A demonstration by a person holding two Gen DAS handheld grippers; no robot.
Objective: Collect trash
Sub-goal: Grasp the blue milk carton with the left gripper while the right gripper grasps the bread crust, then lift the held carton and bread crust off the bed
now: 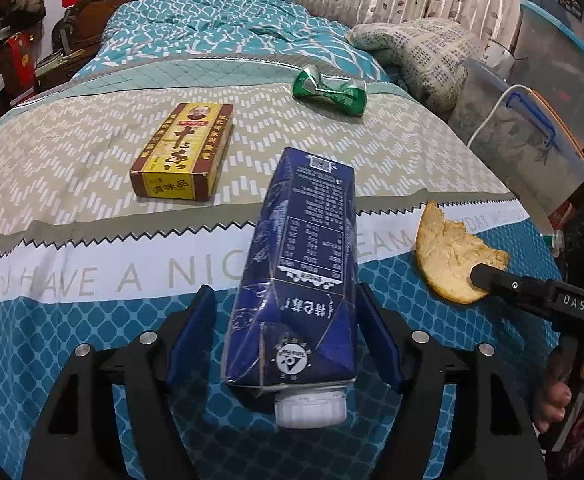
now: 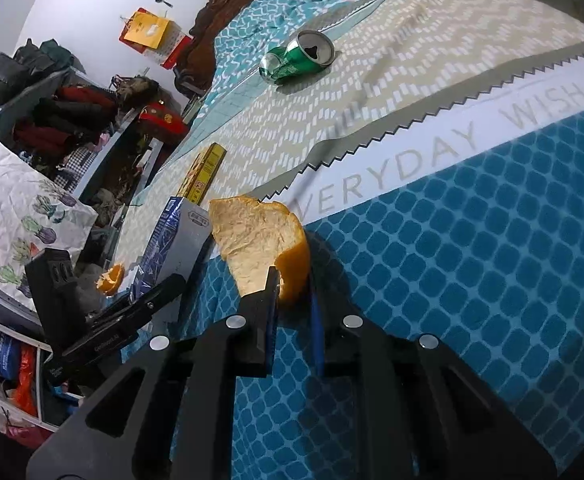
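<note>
A dark blue drink carton (image 1: 304,264) with a white cap lies on the bed between the pads of my left gripper (image 1: 287,320); the left pad stands apart from it, the right pad is at its side, jaws open. My right gripper (image 2: 292,284) is shut on a large orange peel (image 2: 259,240), which also shows in the left wrist view (image 1: 452,256). A crushed green can (image 1: 330,90) and a yellow-brown seasoning box (image 1: 183,152) lie farther back on the bed. The can (image 2: 298,58), box (image 2: 203,172) and carton (image 2: 171,240) also show in the right wrist view.
The bed cover (image 1: 71,320) is teal, white and beige. Clear plastic storage bins (image 1: 524,132) stand at the bed's right. A white printed bag (image 2: 19,200) with another orange peel piece (image 2: 109,278) by it and cluttered shelves (image 2: 71,120) are on the left.
</note>
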